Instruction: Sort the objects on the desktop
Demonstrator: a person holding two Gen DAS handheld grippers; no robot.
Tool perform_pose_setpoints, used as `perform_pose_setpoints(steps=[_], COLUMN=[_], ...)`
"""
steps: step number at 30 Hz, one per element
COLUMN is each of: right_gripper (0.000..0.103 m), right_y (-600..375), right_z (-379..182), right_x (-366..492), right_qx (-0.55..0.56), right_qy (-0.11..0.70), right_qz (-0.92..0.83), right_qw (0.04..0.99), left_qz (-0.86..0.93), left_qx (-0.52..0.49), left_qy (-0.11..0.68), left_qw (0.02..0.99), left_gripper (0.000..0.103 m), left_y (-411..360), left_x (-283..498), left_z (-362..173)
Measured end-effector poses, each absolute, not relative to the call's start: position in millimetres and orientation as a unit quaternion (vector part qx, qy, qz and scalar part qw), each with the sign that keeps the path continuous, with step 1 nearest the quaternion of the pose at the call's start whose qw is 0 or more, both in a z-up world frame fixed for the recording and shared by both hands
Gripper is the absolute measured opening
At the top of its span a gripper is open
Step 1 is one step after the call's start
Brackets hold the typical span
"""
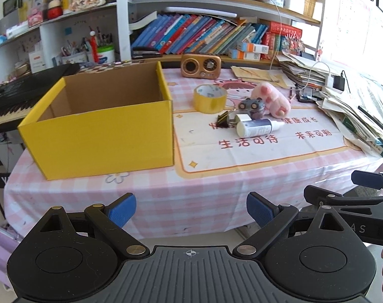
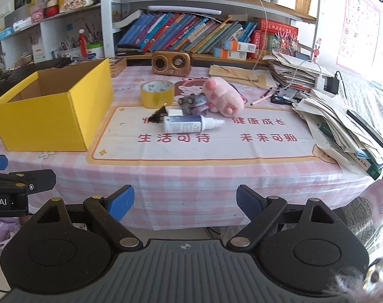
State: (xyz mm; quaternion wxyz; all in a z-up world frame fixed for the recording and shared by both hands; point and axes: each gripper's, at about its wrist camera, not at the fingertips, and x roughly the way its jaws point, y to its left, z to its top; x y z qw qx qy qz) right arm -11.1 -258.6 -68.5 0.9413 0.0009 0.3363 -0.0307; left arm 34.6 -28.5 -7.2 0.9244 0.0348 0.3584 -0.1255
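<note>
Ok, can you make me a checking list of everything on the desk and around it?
Surface: pink checked tablecloth with a cartoon mat.
Job's things: open yellow box; tape roll, binder clip, bottle lying down, small toy, pink plush bunched beside it.
Clutter: paper pile, radio.
Grippers: left gripper and right gripper open, empty.
Cables: white cable, black charger.
Surroundings: bookshelves, keyboard.

A yellow box [image 1: 98, 136], yellow tape roll [image 1: 209, 99], pink plush paw [image 1: 273, 98] and pink-and-white checked tablecloth [image 1: 204, 189] are seen.
</note>
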Motion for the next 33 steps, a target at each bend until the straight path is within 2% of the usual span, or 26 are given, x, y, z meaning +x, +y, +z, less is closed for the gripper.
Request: perform_pose_setpoints(steps=[33], right_gripper=[0.088], right_y=[-367], right_z=[-70], right_x=[89], right_qx=[-0.004], right_qy=[0.356], right_qz=[-0.02], right_qw=[0.934], left_qz=[-0.141], left_qx=[0.022], left_qy=[0.374], left_qw=[0.917], left_gripper=[0.096], left_y=[-136], left_x=[123], left_z=[-18])
